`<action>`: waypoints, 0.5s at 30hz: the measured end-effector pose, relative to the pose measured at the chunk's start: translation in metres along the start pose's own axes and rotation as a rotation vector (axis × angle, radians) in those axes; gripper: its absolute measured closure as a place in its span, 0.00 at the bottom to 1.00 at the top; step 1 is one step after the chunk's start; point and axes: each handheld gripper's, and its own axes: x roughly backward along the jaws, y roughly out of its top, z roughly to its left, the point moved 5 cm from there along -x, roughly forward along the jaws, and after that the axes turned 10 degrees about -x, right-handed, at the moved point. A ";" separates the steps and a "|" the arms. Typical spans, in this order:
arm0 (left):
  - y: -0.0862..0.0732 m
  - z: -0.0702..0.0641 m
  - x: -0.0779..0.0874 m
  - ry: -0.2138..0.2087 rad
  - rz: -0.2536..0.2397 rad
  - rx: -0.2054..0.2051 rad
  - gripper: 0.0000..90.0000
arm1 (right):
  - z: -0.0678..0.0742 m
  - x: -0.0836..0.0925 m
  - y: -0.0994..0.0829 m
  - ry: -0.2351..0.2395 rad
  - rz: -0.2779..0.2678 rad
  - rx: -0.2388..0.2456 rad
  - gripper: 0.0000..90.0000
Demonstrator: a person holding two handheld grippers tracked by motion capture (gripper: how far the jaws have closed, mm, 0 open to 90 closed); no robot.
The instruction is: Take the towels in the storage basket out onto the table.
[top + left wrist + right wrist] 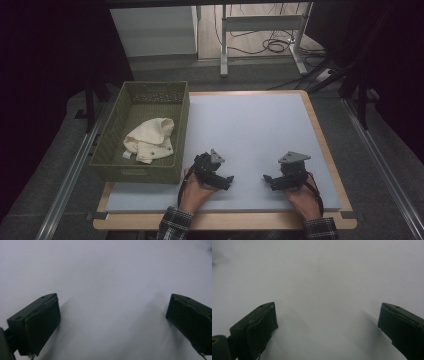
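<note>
Cloth [150, 139] bunched inside green basket [112, 135], folds partly hidden; both grippers gaping.

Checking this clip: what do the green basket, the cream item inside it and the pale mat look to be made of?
Green basket: probably moulded plastic, matte, with perforated lattice walls. Cream item: soft fabric, crumpled into folds, likely cotton; a small label shows. Pale mat: smooth, matte, bluish-white sheet, possibly foam or plastic; it lies on a wood-look board.

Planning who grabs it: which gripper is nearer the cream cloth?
Left. The left gripper sits just beside the basket holding the cream cloth; the right gripper lies farther right.
</note>
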 end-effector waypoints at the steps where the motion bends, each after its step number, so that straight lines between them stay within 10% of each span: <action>1: 0.000 0.000 0.000 0.000 0.000 0.000 0.00 | 0.000 0.000 0.000 0.005 0.005 -0.006 0.03; 15: 0.000 -0.001 0.000 0.001 0.003 -0.003 0.00 | -0.002 -0.001 0.000 0.019 0.014 -0.023 0.03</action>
